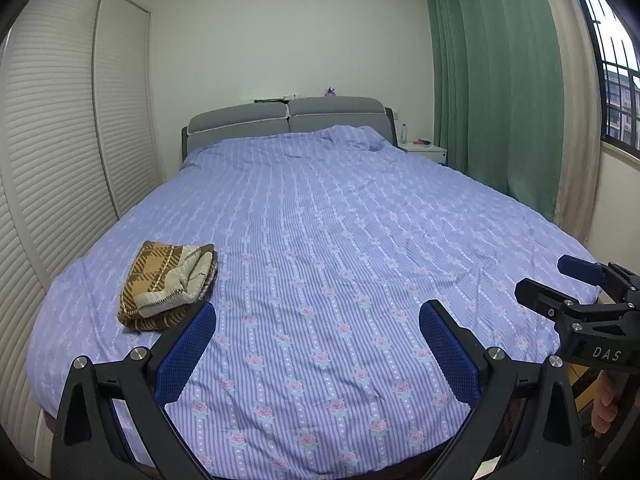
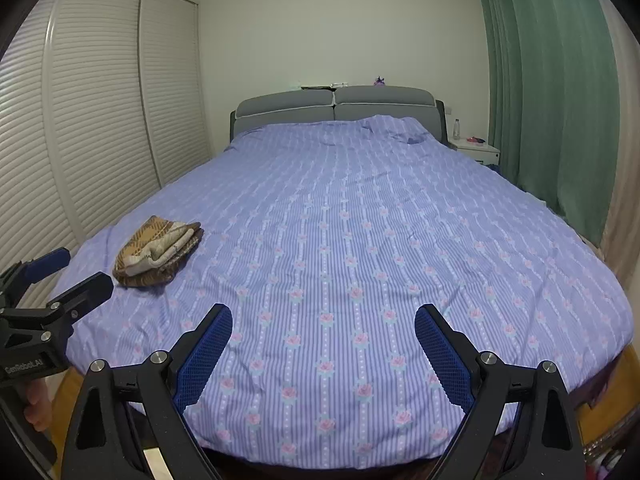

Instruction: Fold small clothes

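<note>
Garment [image 1: 168,284], brown plaid with a cream lining, lies folded in a compact bundle on the bed's [image 1: 340,240] near left part, just beyond the left gripper's left finger. Left gripper [image 1: 317,346]: blue-padded fingers spread wide apart, holding nothing, poised over the bed's near edge. Right gripper [image 2: 323,346]: fingers likewise wide apart and empty, over the same edge. Each gripper appears in the other's view, the right one [image 1: 560,284] at the frame's right margin and the left one [image 2: 72,276] at the left margin; both are cut off by the frame there, with part of a holding hand [image 1: 604,404] showing below.

The garment's [image 2: 158,252] long axis runs diagonally, from the near left corner toward the far right. Its cream lining is turned outward at the nearer end, with a rolled fold facing right; what kind of garment it is cannot be made out, and its underside layers are hidden.

The bed carries a lilac striped cover with rows of pink flowers, rumpled near the grey headboard [image 1: 286,122]. Small items on the headboard ledge are too small to identify. A louvred wardrobe [image 1: 60,140] stands left; a nightstand [image 1: 424,151] with a bottle [image 1: 404,133], a green curtain [image 1: 492,80] and a barred window [image 1: 616,60] stand right. Fisheye vignetting cuts the corners.
</note>
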